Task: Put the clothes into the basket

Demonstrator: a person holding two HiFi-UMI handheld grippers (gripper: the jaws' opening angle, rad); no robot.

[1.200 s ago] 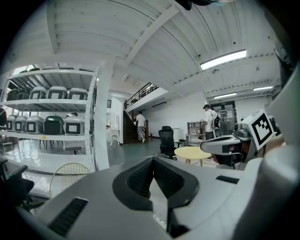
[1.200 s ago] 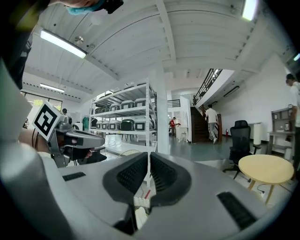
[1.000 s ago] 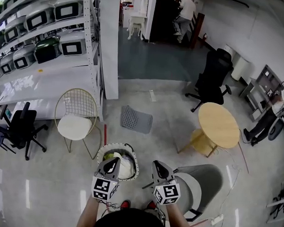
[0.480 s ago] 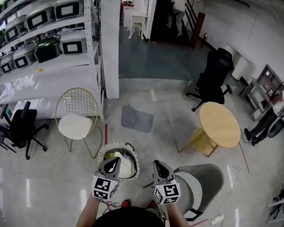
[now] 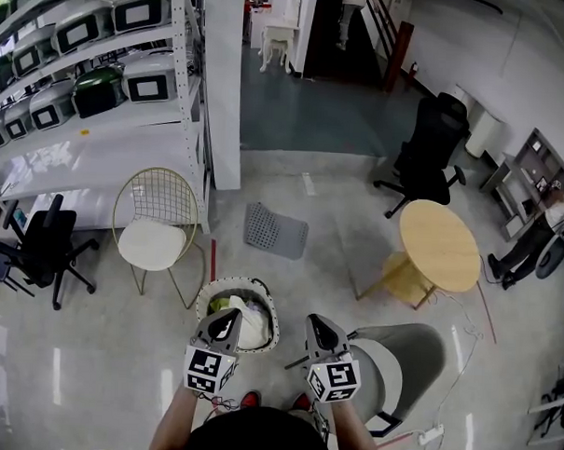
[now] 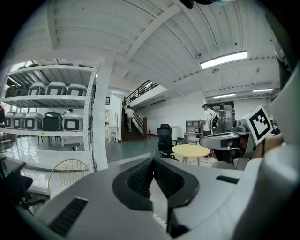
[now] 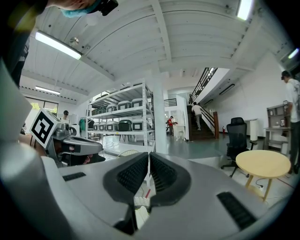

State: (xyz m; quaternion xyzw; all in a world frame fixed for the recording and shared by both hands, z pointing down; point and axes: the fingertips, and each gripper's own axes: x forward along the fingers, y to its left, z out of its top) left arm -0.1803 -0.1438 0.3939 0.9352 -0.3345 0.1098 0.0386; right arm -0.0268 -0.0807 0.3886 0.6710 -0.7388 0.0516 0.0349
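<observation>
Hovering by the basket, the left hand-held gripper is pressing empty jaws together. The right hand-held gripper is doing likewise.

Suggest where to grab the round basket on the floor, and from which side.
Probably the far rim of the basket, from straight above, one jaw inside, one outside: it stands upright, mouth open, its wall thin, with clothes heaped in the middle.

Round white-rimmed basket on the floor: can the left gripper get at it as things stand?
Probably yes: the left gripper, jaws shut and empty, hangs right over the near edge of the round white-rimmed basket, and nothing stands between them.
</observation>
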